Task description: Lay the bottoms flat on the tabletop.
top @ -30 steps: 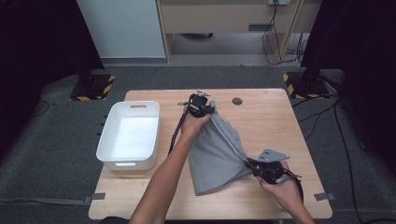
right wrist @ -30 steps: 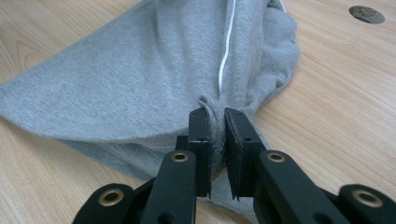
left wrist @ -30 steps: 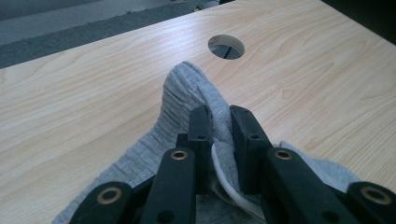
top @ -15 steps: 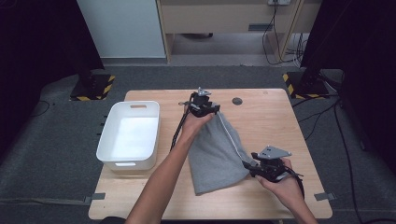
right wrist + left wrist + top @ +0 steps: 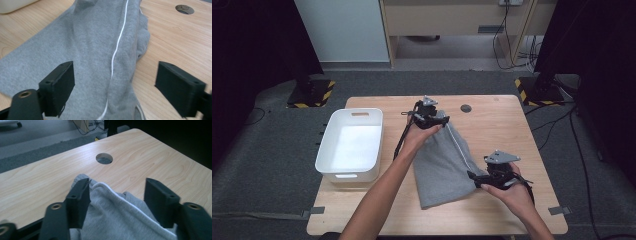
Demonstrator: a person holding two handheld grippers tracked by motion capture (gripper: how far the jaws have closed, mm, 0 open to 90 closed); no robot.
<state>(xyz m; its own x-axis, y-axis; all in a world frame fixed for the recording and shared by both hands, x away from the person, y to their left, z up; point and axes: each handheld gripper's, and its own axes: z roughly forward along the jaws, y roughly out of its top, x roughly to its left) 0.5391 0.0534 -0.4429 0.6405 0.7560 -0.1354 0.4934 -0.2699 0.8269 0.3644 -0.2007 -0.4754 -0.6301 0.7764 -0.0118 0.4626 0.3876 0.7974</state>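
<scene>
1. A grey garment [image 5: 444, 165] with a thin white seam line is spread on the wooden table [image 5: 512, 125], to the right of a white tub [image 5: 351, 145].
2. No brand, label or writing can be read on the garment, the tub or the table.
3. The left gripper [image 5: 432, 119] is held over the garment's far end, near a round hole [image 5: 466, 108] in the tabletop.
4. In the left gripper view, its jaws are parted, having just been opening; grey fabric [image 5: 120, 212] lies between them, touching the left pad [image 5: 80, 195] and apart from the right one.
5. The right gripper [image 5: 482, 179] is held at the garment's near right edge.
6. In the right gripper view, its jaws have just been opening and are spread wide; the fabric [image 5: 100, 50] lies between and beneath them, gripped by neither pad.
</scene>
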